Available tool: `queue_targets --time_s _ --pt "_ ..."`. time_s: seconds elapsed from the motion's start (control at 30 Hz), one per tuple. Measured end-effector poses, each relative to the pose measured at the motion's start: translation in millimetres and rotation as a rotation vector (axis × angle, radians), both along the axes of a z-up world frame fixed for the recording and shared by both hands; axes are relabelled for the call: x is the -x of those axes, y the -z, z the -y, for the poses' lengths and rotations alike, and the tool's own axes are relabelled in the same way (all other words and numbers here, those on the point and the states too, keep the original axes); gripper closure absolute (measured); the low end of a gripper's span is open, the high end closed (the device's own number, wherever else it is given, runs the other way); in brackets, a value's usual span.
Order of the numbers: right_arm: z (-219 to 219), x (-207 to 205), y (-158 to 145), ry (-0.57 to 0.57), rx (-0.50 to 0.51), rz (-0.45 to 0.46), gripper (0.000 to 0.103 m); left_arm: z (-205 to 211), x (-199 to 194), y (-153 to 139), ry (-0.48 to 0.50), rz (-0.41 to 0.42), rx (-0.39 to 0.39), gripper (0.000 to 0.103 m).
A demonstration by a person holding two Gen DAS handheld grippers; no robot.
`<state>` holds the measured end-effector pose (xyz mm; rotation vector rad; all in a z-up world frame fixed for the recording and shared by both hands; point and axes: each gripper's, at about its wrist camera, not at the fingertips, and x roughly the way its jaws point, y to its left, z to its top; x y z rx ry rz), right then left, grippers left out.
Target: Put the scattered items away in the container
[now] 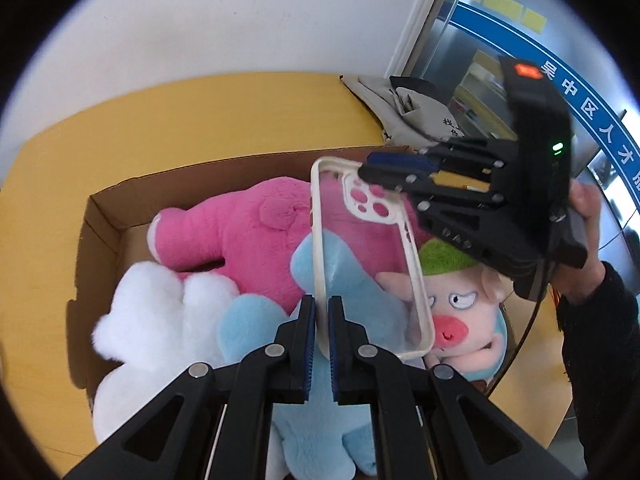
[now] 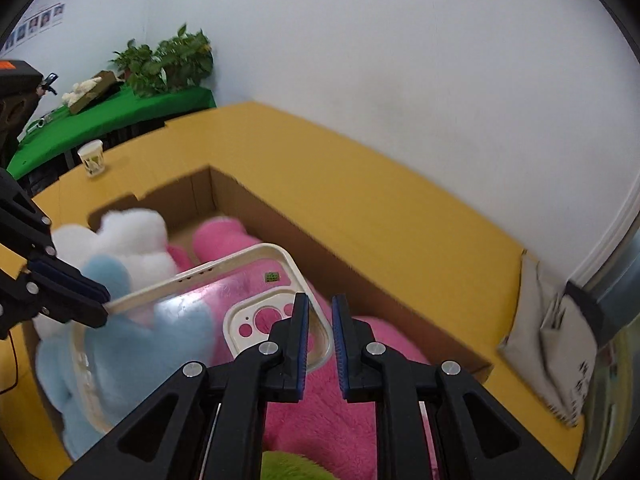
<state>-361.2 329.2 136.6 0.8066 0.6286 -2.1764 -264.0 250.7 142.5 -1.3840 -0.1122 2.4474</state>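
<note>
My left gripper is shut on the long edge of a clear phone case with a cream rim and holds it above the open cardboard box. The case also shows in the right wrist view. My right gripper is slightly open beside the case's camera corner and holds nothing; it shows in the left wrist view at the case's top corner. The box holds a pink plush, a white plush, a blue plush and a pig plush with green hair.
The box sits on a yellow table. A grey cloth bag lies at the table's far right corner. A paper cup stands on the table beyond the box. A green-covered table with plants stands further back.
</note>
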Motion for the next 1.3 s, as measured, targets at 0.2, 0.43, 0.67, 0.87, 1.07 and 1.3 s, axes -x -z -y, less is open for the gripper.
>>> queue_targets --time_s 0.2,0.43,0.67,0.87,1.07,1.3 --pt "-7.7 9.4 22.2 0.01 -0.063 0.073 0.092 -4.3 -3.3 -6.5 -0.006 -0.035 0.018 0.09" --pt "-34.4 -16.5 12.1 0.101 -0.007 0.014 0.019 15.1 -47.0 -36.2 -0.116 -0.174 0.069 0.05" --pt "-82.0 -122.5 -24.3 0.279 0.184 -0.049 0.004 32.0 -142.6 -55.7 -0.338 -0.419 0.16 0.024" --pt "-91.3 -227.7 -20.4 0.379 0.301 -0.059 0.0 17.1 -207.6 -35.0 -0.436 -0.428 0.181 0.023" --pt "-94.3 -280.1 1.5 0.479 0.197 -0.031 0.0 -4.1 -239.4 -14.2 -0.409 -0.368 0.204 0.024" --pt "-103.6 -305.5 2.2 0.513 0.213 -0.025 0.0 -25.0 -266.5 -23.9 -0.354 -0.384 0.187 0.024"
